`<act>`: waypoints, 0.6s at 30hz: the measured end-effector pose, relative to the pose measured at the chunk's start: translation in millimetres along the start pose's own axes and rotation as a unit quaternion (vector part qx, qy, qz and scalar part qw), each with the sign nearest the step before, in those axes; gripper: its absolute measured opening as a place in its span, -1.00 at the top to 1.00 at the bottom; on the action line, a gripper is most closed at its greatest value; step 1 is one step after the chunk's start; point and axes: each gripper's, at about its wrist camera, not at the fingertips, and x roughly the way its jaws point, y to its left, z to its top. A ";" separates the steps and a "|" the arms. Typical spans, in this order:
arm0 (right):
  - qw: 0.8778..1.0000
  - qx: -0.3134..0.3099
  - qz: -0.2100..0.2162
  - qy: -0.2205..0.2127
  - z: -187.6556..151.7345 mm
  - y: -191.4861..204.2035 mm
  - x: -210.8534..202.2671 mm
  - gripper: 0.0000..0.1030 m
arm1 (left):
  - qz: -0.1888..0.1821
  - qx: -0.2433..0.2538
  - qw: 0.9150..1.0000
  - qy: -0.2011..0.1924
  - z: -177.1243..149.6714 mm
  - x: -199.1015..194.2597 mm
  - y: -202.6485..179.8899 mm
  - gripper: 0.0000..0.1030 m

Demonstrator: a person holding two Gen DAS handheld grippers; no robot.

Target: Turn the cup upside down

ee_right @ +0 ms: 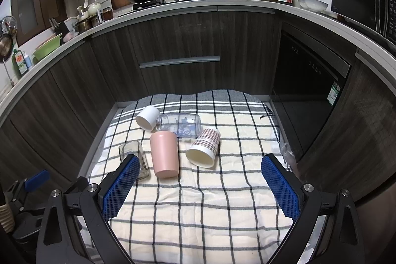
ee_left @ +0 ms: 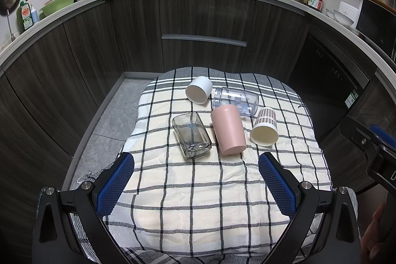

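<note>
Five cups lie on their sides in a loose cluster on the checked cloth (ee_left: 222, 189) that covers the surface, at the middle of both views: a white cup (ee_left: 199, 90), a clear printed cup (ee_left: 236, 100), a square glass (ee_left: 191, 135), a pink cup (ee_left: 229, 129) and a patterned paper cup (ee_left: 264, 126). Both grippers are spread wide and hold nothing; the left gripper (ee_left: 196, 166) hangs low at the bottom of its frame, with the pink cup and the glass just ahead of the gap between its fingers, while the right gripper (ee_right: 201, 168) has the paper cup (ee_right: 203, 147) ahead of it and its left finger overlapping the glass (ee_right: 135, 160) in the picture. Nothing is touched yet, so the task seems to be at its start, with every cup still to be turned. To do the step well, one gripper should probably come in across a cup's body near the middle, close gently on the round wall, lift it clear of the neighbours, turn the mouth downward and set the rim flat on the cloth. The pink cup touches or nearly touches the printed cup at its far end, so it should be lifted before turning. The glass may slip, and the paper cup may dent under a hard squeeze.
</note>
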 end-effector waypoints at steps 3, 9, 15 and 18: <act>1.000 0.001 0.000 0.001 -0.5 -0.5 -0.6 -0.92 | 0.001 0.000 1.000 0.001 -0.7 0.1 0.1 -0.98; 1.000 0.003 -0.002 0.003 -0.9 -1.4 -0.2 -0.92 | 0.003 -0.003 1.000 -0.001 -1.9 2.1 1.8 -0.98; 1.000 0.004 -0.003 0.006 -1.3 -2.4 4.2 -0.92 | 0.004 -0.010 1.000 -0.007 -1.3 5.8 2.9 -0.98; 1.000 0.005 -0.003 0.006 -1.1 -3.0 8.4 -0.92 | -0.006 -0.007 1.000 -0.002 -1.1 13.3 0.7 -0.98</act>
